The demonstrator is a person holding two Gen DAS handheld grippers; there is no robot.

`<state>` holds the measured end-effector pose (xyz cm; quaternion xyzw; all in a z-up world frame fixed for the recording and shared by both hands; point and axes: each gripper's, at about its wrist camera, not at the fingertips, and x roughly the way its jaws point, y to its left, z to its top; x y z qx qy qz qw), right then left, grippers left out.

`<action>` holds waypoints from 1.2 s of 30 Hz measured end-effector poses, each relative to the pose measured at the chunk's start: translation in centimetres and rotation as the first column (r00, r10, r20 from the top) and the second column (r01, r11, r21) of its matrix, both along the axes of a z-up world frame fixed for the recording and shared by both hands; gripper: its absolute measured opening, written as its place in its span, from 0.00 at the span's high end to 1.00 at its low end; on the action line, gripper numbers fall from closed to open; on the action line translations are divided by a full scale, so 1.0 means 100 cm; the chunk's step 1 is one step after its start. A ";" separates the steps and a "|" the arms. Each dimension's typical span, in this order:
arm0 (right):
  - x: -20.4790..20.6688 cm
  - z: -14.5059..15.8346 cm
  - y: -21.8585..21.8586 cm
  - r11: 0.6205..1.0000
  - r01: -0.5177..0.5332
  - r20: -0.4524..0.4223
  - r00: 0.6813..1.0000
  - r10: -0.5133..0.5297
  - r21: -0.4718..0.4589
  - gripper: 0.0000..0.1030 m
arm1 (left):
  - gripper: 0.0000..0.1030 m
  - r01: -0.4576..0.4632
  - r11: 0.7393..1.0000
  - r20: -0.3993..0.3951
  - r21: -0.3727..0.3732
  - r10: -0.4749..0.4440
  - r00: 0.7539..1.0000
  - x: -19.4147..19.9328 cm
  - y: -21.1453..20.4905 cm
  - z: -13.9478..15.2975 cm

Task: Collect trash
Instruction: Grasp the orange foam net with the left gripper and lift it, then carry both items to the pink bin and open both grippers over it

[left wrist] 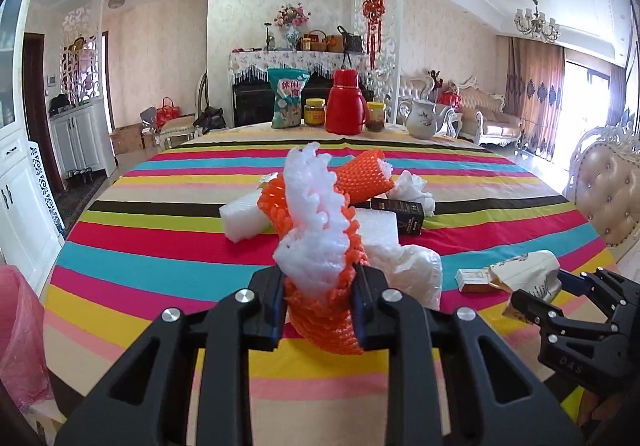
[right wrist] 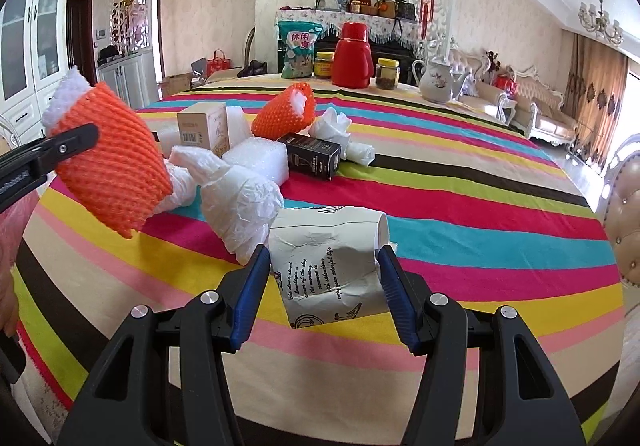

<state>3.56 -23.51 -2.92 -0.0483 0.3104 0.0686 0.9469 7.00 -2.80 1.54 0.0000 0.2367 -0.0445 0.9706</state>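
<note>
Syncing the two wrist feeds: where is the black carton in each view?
Left wrist: black carton centre, just right of the orange foam net in the left gripper.
Right wrist: black carton upper centre, beyond the crumpled paper cup in the right gripper.
Shared landmark: red thermos.

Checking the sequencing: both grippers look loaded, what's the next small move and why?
Probably swing the left gripper to the pink bag at the table's left edge and release there. It is shut on the orange foam net, and the right gripper already clamps the crumpled paper cup.
</note>
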 end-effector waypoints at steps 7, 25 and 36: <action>-0.018 0.010 0.009 1.000 -0.007 0.041 0.999 0.007 0.005 0.46 | 0.76 -0.006 0.999 0.035 -0.037 0.007 0.999 -0.037 0.020 0.006; -0.031 0.040 0.102 0.960 -0.273 0.153 0.953 0.260 0.068 0.46 | 0.76 -0.130 0.991 0.070 0.026 0.128 0.989 -0.106 0.090 0.006; -0.019 0.053 0.204 0.850 -0.519 0.172 0.849 0.500 0.091 0.46 | 0.75 -0.283 0.958 0.079 0.046 0.279 0.957 -0.133 0.154 0.012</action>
